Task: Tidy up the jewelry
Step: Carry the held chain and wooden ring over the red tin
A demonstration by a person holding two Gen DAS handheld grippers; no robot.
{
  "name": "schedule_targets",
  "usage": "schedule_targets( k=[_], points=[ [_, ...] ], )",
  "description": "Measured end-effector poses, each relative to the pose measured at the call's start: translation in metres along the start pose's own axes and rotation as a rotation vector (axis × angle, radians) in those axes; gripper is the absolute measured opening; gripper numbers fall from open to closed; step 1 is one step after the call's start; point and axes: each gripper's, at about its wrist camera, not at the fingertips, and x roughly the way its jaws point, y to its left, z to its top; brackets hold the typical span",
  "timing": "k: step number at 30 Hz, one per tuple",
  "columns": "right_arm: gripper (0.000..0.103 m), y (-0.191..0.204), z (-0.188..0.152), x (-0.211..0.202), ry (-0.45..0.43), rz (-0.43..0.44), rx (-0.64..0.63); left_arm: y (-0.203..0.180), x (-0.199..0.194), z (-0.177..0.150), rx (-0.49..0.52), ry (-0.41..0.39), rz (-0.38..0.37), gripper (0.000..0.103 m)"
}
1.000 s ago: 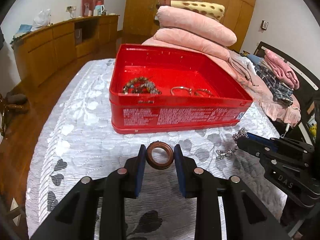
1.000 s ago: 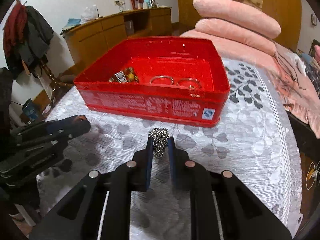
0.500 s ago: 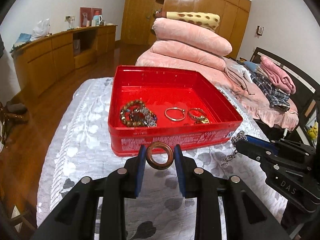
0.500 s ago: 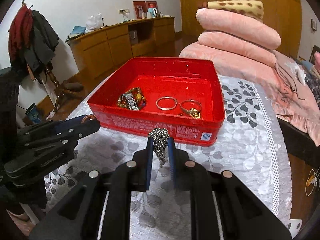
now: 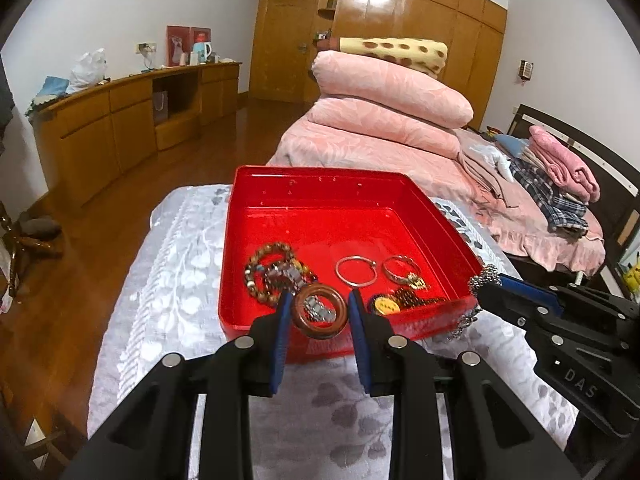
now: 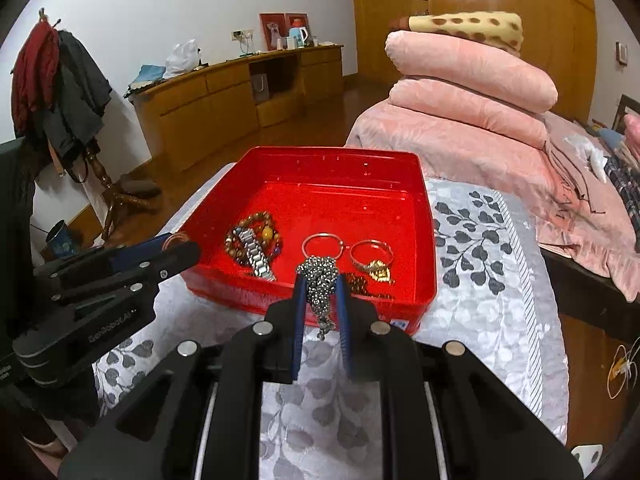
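Both grippers loaded, near red tin (image 5: 280, 208).
Left gripper (image 5: 320, 312) clamps brown ring (image 5: 320, 311); right gripper (image 6: 320, 292) pinches bead chain (image 6: 318, 280). Clear rim, release low.

Pink quilts (image 5: 384, 92) stacked on bed; wooden sideboard (image 6: 224, 92); coat rack (image 6: 52, 88).

Between the left gripper's (image 5: 319, 312) matt blue pads, a brown bangle (image 5: 320, 311) is showing a smooth, wood-like sheen. Between the right gripper's (image 6: 319, 294) fingers, a chain (image 6: 319, 280) of rough silvery metal is glinting. Beyond both sets of fingers, a glossy red tin (image 5: 256, 280) is sitting on a soft grey patterned cloth (image 5: 168, 292).
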Motion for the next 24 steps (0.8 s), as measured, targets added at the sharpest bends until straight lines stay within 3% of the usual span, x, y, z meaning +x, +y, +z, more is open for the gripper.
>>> schedule_targets(
  k=[24],
  points=[
    [0.014, -0.007, 0.049, 0.036, 0.001, 0.006, -0.002, 0.005, 0.032, 0.048, -0.017, -0.028, 0.048, 0.028]
  ],
)
